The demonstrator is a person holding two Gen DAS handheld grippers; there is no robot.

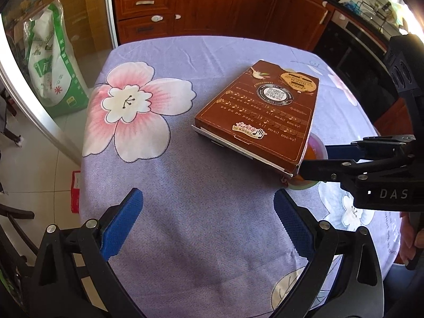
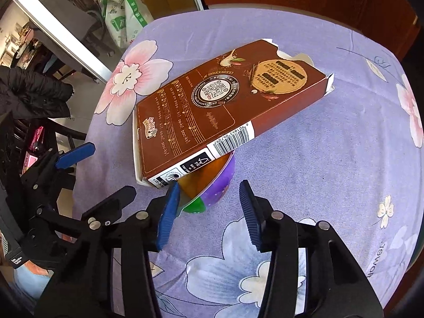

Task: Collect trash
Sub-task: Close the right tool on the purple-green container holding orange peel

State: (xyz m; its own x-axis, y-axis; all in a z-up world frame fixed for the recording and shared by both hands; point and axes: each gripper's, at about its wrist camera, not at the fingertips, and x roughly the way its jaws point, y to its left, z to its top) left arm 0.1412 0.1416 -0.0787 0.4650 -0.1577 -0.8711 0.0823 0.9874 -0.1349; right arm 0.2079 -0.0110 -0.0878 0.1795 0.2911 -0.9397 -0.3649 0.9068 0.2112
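Counter [image 1: 212, 53]: covered with a lilac cloth printed with large pink and white flowers; wooden cabinets [image 1: 212, 2] stand beyond its far edge.
Brown box [image 2: 212, 106]: a flat snack carton with music notes and a round code on its face, lying near the middle of the counter; its far end flap is torn open, and its near corner is propped up on a small cup.
Left gripper [image 1: 208, 222]: hangs over bare cloth on the near side of the brown box, well apart from it; jaws spread wide, nothing between them.
Right gripper [image 2: 208, 212]: tilted steeply down at the brown box's near corner, jaws at a middling gap around the cup; the left pad [image 2: 168, 212] seems to touch the cup's rim, the other pad stands clear of it, though the fisheye bend makes this hard to judge.
Small cup [image 2: 209, 185]: purple and green outside, orange inside, tipped on its side under the brown box's near corner.
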